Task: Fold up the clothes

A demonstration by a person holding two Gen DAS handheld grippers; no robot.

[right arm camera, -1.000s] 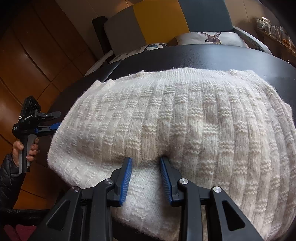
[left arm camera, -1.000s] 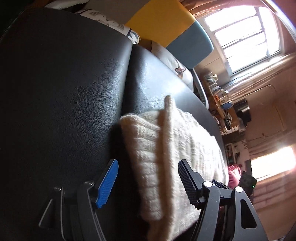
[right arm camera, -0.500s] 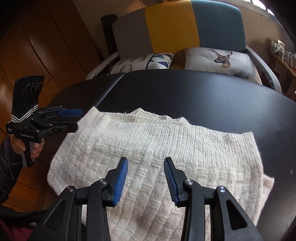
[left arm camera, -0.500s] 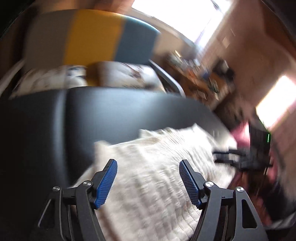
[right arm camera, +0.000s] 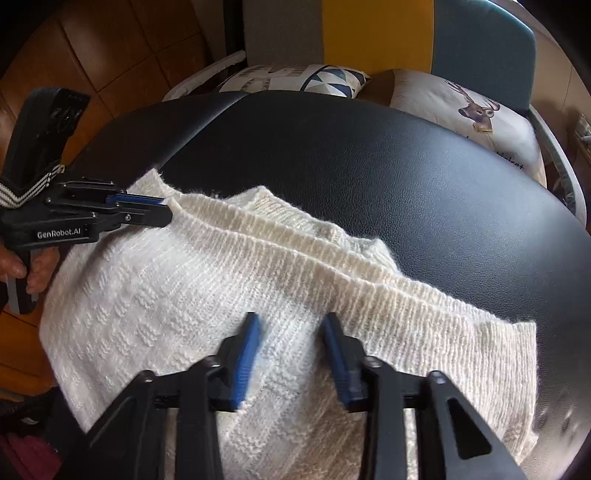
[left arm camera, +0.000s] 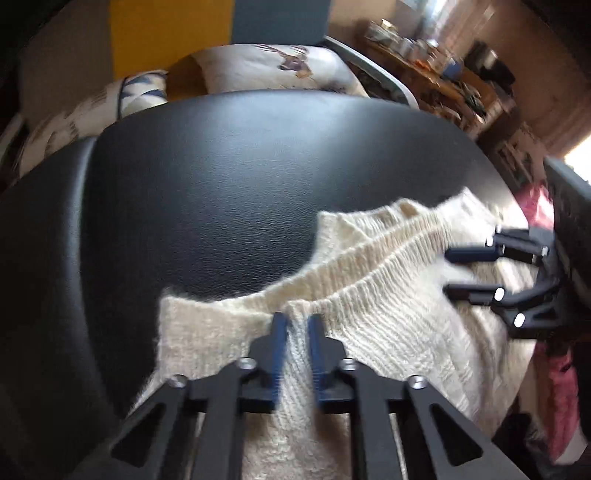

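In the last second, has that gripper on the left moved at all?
Yes. The left gripper has come in from beside the black table and now pinches the white sweater at its ribbed edge; before, it hung open off the sweater's corner.

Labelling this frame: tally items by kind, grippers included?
Sweater: 1
Grippers: 2, left gripper pinching the sweater's ribbed edge, right gripper open over it
Cushions: 2, deer cushion, triangle cushion
Chair: 1
Black table: 1
Total: 7
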